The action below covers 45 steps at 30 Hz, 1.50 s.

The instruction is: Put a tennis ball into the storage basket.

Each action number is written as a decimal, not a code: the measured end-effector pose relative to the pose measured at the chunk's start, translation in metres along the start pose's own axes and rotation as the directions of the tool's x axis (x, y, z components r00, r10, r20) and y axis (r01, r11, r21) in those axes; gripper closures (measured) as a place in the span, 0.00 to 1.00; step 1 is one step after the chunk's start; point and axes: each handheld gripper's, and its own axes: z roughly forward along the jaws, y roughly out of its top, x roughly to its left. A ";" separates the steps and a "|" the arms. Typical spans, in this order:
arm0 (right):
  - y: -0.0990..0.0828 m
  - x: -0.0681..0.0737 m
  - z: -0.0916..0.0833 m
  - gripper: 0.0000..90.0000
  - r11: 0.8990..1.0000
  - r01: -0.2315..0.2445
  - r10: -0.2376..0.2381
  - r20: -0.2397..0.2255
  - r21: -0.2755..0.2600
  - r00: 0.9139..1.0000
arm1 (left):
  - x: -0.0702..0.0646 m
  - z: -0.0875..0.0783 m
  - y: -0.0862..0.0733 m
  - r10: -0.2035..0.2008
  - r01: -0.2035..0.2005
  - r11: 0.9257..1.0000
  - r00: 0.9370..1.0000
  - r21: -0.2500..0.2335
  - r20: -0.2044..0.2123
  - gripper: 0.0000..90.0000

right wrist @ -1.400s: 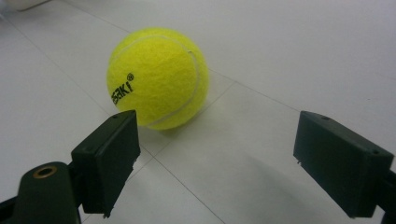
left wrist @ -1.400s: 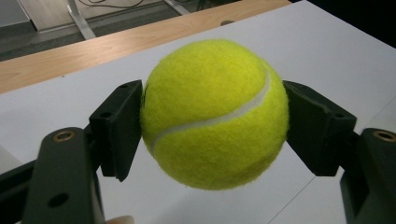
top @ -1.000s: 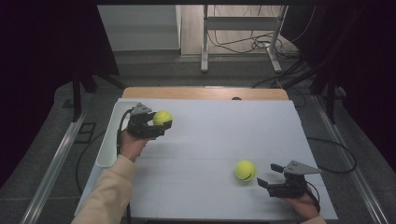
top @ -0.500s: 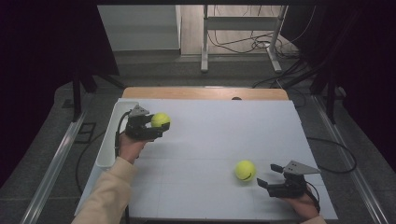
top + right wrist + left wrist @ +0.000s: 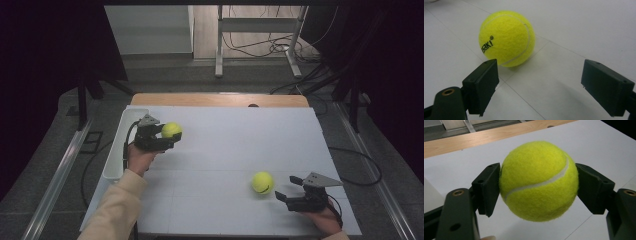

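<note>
Two yellow tennis balls are on or over the white table. My left gripper (image 5: 167, 137) is shut on one tennis ball (image 5: 171, 130) at the table's left side, lifted off the surface; in the left gripper view that ball (image 5: 538, 180) sits squeezed between both pads, with its shadow on the table below. The second tennis ball (image 5: 262, 182) rests on the table at the front right. My right gripper (image 5: 287, 193) stands open just right of it, jaws pointing at it; in the right gripper view this ball (image 5: 507, 38) lies beyond the left pad (image 5: 482, 85), not between the jaws.
A white bin (image 5: 116, 150) runs along the table's left edge beside my left hand. A wooden strip (image 5: 220, 99) borders the far edge. Metal frame legs and cables lie on the floor beyond. The white surface (image 5: 240, 140) between the balls is bare.
</note>
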 end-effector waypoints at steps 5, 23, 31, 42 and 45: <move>0.000 0.000 0.000 0.16 1.000 -0.001 0.001 -0.001 -0.001 1.000 | 0.001 -0.001 -0.001 -0.006 0.006 1.000 1.000 -0.003 0.001 0.29; 0.000 0.000 0.000 0.16 1.000 -0.001 0.001 0.000 0.001 1.000 | 0.003 -0.008 -0.006 -0.013 0.013 1.000 1.000 -0.013 -0.001 0.29; 0.000 0.000 0.000 0.16 1.000 -0.001 0.001 0.000 0.001 1.000 | 0.003 -0.013 -0.006 -0.017 0.017 1.000 1.000 -0.017 0.001 0.29; 0.000 0.000 0.000 0.16 1.000 -0.002 0.002 0.000 0.000 1.000 | -0.003 -0.022 -0.007 -0.012 0.013 1.000 1.000 -0.028 0.018 0.29; 0.000 0.000 0.000 0.16 1.000 -0.001 0.001 0.000 -0.002 1.000 | -0.005 -0.025 -0.007 -0.010 0.010 0.999 1.000 -0.035 0.020 0.29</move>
